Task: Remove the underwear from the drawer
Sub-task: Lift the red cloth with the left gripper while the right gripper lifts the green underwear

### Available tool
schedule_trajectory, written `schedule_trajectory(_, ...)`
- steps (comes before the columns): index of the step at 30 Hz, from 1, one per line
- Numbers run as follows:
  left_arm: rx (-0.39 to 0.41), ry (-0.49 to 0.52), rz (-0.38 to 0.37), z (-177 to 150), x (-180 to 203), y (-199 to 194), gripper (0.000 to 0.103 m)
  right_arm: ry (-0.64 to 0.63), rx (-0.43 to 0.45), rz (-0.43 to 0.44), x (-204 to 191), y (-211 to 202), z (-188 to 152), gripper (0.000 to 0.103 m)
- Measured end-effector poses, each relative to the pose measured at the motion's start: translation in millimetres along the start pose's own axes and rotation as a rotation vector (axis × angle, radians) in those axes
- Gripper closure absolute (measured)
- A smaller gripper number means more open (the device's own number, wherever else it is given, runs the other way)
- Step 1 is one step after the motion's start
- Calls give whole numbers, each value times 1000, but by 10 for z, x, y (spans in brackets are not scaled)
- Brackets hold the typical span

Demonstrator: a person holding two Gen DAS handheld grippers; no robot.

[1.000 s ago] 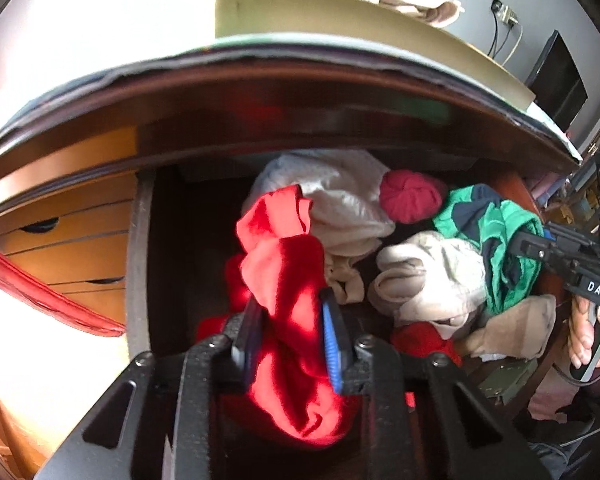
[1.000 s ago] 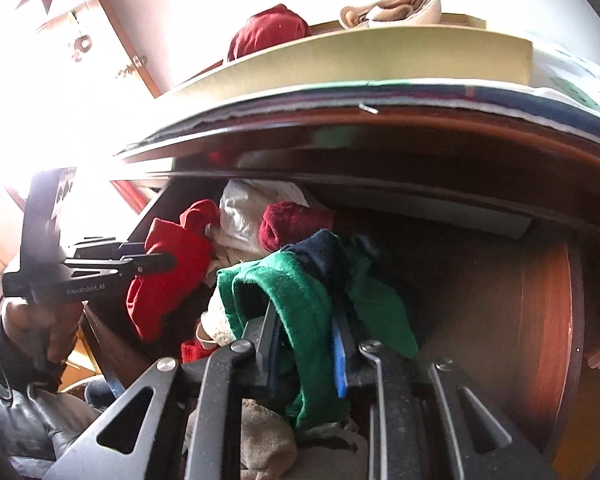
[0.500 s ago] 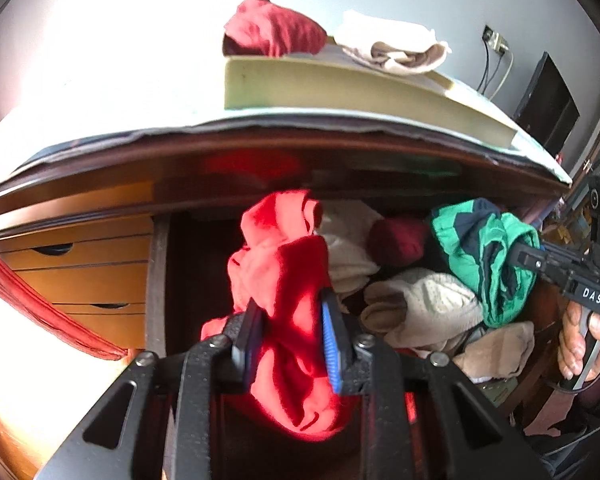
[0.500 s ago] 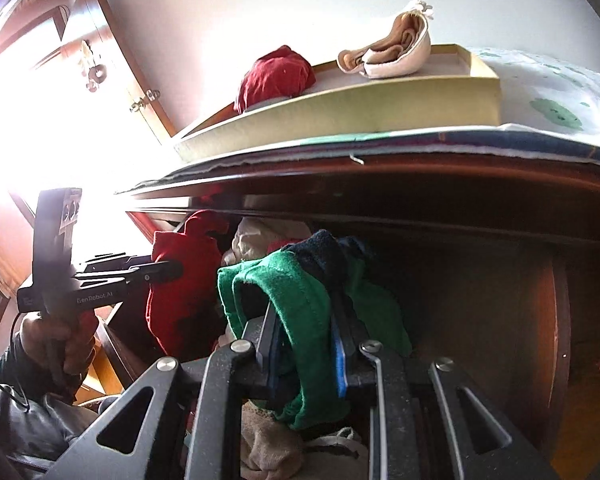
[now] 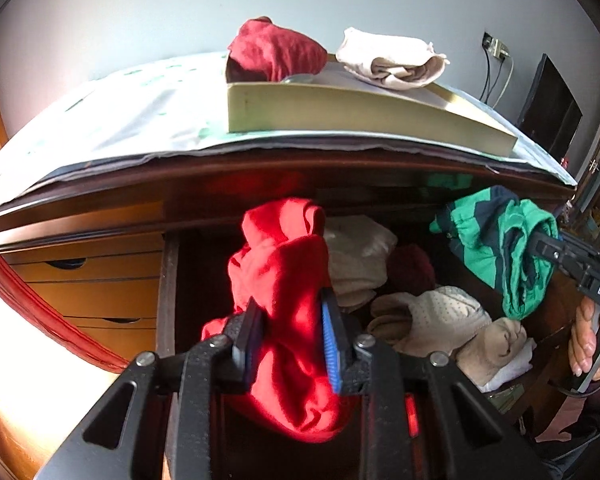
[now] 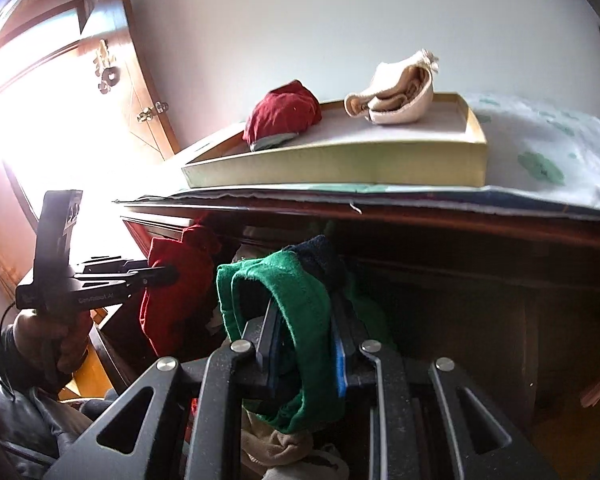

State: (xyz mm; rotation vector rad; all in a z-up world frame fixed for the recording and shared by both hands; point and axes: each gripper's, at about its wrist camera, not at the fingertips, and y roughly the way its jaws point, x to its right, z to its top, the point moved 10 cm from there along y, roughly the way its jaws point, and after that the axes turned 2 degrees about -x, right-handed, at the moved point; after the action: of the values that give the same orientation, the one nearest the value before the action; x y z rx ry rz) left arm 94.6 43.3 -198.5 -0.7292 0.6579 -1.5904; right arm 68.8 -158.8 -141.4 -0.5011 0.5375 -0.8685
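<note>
My left claw [image 5: 288, 334] pinched red underwear [image 5: 284, 280], my right claw [image 6: 304, 344] green underwear [image 6: 300, 300]; both hung below the tray [image 5: 340, 114], above the drawer [image 5: 168, 280].

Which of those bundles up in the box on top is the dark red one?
The dark red bundle at the box's left end; the other is cream.

Pale grey-white wall [image 5: 148, 12] behind, unmarked. Dark wood dresser top [image 5: 260, 168], covered with light cloth with green motifs [image 6: 540, 148]. Shallow yellowish cardboard tray [image 6: 340, 160] on cloth. Lighter wooden chest with cut-out handles [image 5: 88, 276] at left, in strong sun. Wall socket with hanging cables [image 5: 496, 50] at right; black flat screen [image 5: 548, 120] just below it. Open wooden window shutter with metal latch [image 6: 140, 92]; glare from window [image 6: 48, 132] bleaches that side.
</note>
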Motion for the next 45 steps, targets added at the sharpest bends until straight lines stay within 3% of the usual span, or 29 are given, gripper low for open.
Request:
schedule_trajectory(13,55,26,4,59,57,-79,80,-55,41,-6,-60,-26,52,81)
schedule_trajectory(45,192,38,-19,197,120,-413,81,-66,171,99,-137,-231,149,81)
